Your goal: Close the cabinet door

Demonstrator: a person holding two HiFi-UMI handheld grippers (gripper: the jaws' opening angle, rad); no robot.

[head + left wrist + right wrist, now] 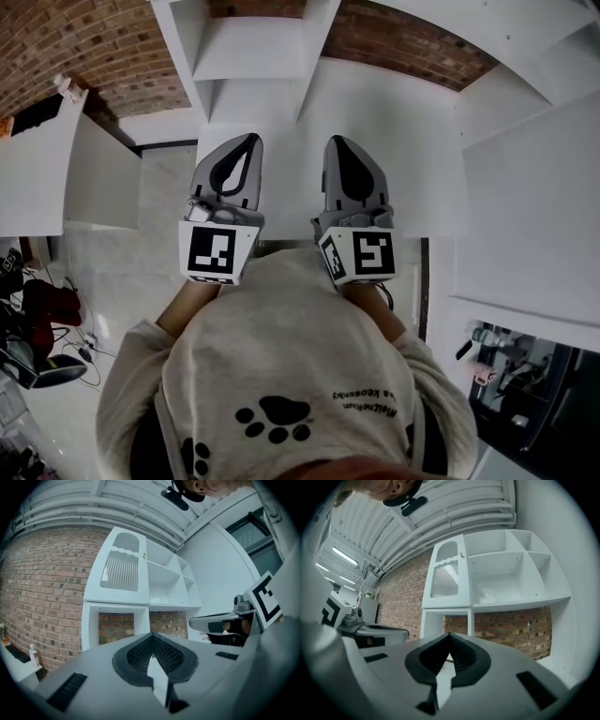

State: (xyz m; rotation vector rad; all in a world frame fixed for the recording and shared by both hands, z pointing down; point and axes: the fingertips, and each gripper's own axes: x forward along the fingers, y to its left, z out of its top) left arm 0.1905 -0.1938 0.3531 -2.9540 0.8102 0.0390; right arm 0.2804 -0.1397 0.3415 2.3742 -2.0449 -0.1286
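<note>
A white shelf unit [520, 581] stands against a brick wall ahead of me. Its upper left compartment has a door [445, 576] with an arched top and a slatted panel, and the door [121, 566] looks flush with the unit's front. The compartments to its right are open shelves. Both grippers are held level, side by side in front of the person's chest, clear of the unit. My left gripper [249, 142] [152, 637] is shut with nothing between its jaws. My right gripper [336, 142] [450, 635] is likewise shut and empty.
A brick wall [42, 588] runs behind and to the left of the unit. A white counter [37, 169] with a small bottle [64, 84] stands at the left. Another white cabinet [534, 206] rises close at the right. Dark clutter [37, 337] lies on the floor at lower left.
</note>
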